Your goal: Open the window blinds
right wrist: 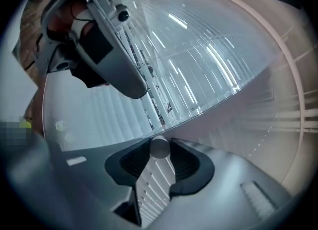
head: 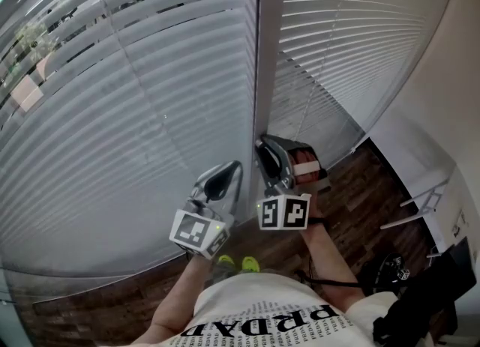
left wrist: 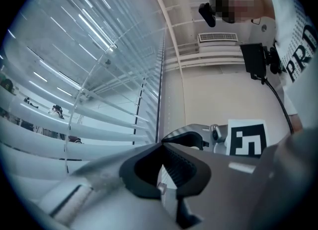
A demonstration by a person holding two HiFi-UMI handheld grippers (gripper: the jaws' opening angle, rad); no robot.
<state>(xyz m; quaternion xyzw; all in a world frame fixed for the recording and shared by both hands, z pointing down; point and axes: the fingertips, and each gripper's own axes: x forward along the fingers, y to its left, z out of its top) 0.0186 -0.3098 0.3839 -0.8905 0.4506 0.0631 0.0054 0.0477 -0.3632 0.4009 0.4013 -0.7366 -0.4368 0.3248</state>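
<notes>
Two white slatted blinds cover the windows: the left blind and the right blind, split by a grey mullion. The left blind's slats stand tilted, with the outdoors showing between them. A thin clear wand hangs in front of them. My right gripper holds a round grey rod end between its tips, close to the mullion. My left gripper sits just left of it, its tips meeting; whether anything is held I cannot tell.
Dark wood floor runs below the blinds. A white wall and a white metal frame stand at the right, with a dark bag near it. The person's yellow-green shoes are close to the window base.
</notes>
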